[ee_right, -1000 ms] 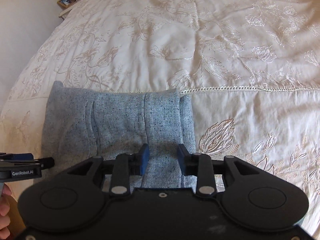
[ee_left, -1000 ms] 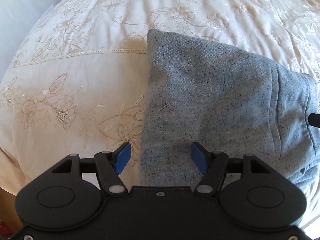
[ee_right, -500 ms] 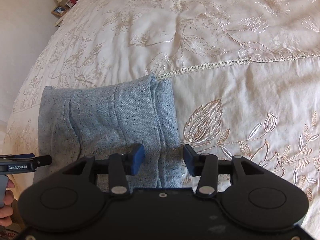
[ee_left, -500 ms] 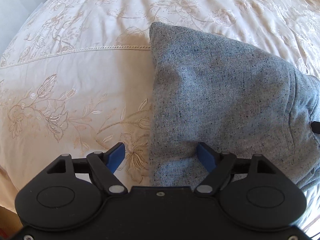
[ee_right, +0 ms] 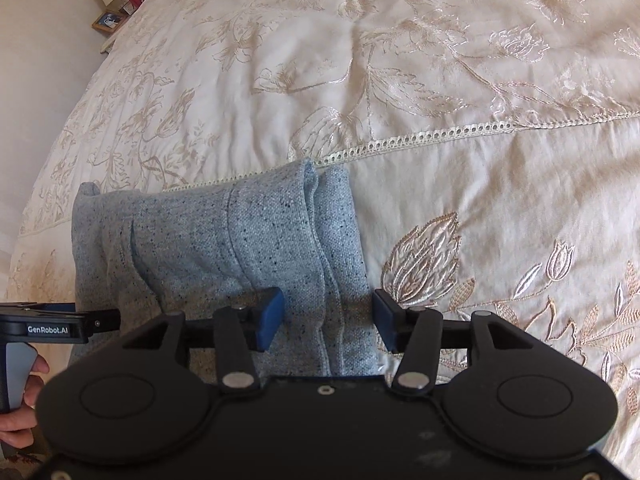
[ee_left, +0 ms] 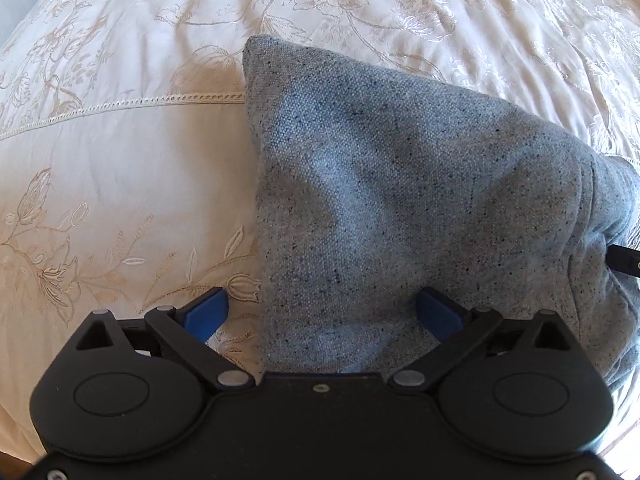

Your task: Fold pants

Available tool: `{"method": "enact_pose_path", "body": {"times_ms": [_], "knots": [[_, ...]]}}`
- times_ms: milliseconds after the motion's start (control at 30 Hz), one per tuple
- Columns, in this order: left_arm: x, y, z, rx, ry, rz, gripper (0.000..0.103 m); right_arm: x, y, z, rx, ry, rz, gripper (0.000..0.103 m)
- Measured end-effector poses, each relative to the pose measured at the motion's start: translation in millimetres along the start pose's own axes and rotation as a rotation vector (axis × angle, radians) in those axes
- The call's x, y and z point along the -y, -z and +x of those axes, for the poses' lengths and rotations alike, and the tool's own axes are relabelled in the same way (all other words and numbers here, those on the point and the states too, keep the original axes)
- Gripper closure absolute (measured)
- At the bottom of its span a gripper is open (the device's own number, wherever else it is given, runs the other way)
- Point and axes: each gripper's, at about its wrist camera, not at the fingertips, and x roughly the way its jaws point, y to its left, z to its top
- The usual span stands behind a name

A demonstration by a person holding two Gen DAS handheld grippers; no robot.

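Observation:
The grey-blue speckled pants (ee_left: 400, 200) lie folded into a compact stack on the cream embroidered bedspread (ee_left: 120, 180). My left gripper (ee_left: 322, 312) is open wide, its blue fingers astride the near left edge of the stack. In the right wrist view the pants (ee_right: 224, 240) show layered edges on their right side. My right gripper (ee_right: 328, 320) is open, its fingers astride the near right edge. The left gripper's side (ee_right: 60, 326) shows at the left of that view, and the right gripper's tip (ee_left: 624, 260) at the left view's right edge.
The bedspread (ee_right: 440, 80) stretches far ahead and to the right. A bedside table (ee_right: 116, 8) with a lamp and a photo frame stands by the wall at the far left. The bed's near edge lies just below both grippers.
Both grippers have opened wider over the last second. The right gripper has shifted right along the near edge of the pants. The pants stack lies where it was.

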Motion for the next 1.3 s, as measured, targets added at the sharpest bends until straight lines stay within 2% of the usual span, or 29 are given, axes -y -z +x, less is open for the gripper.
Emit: {"method": "enact_pose_path", "body": {"times_ms": [200, 300, 367, 400, 467, 533, 633, 833, 967, 1133, 1300], "knots": [[-5.2, 0.1, 9.4, -0.011, 0.039, -0.036, 0.0, 4.6, 5.7, 2.7, 0.022, -0.014, -0.006, 0.049], [-7.2, 2.4, 12.9, -0.021, 0.078, -0.054, 0.001, 2.0, 10.9, 2.3, 0.045, 0.005, 0.013, 0.049], [-7.5, 5.0, 9.5, -0.01, 0.107, -0.049, 0.014, -4.1, 14.4, 0.7, 0.063, 0.032, -0.001, 0.05], [-6.4, 6.7, 5.3, -0.007, 0.145, -0.049, 0.03, -7.7, 16.0, -0.4, 0.069, 0.044, -0.01, 0.052], [-3.4, 11.8, -4.2, 0.013, 0.14, -0.043, 0.043, -13.3, 17.7, -5.4, 0.073, 0.034, -0.037, 0.075], [-0.9, 16.0, -11.8, 0.034, 0.127, -0.029, 0.061, -20.9, 20.0, -14.0, 0.092, 0.051, -0.064, 0.083], [0.7, 22.8, -29.3, 0.072, 0.115, -0.032, 0.072, -32.2, 25.4, -34.2, 0.141, 0.06, -0.084, 0.086], [-5.2, 26.3, -67.2, 0.131, 0.121, -0.052, 0.076, -54.2, 31.3, -82.2, 0.205, 0.036, -0.113, 0.087], [-17.4, 21.2, -93.4, 0.17, 0.114, -0.06, 0.077, -74.5, 22.5, -105.5, 0.228, 0.015, -0.137, 0.088], [-39.5, -9.6, -122.1, 0.224, 0.102, -0.044, 0.076, -105.4, -17.3, -118.6, 0.266, -0.024, -0.162, 0.089], [-65.0, -71.8, -138.1, 0.281, 0.076, -0.04, 0.076, -146.8, -88.4, -110.5, 0.307, -0.057, -0.157, 0.089]]}}
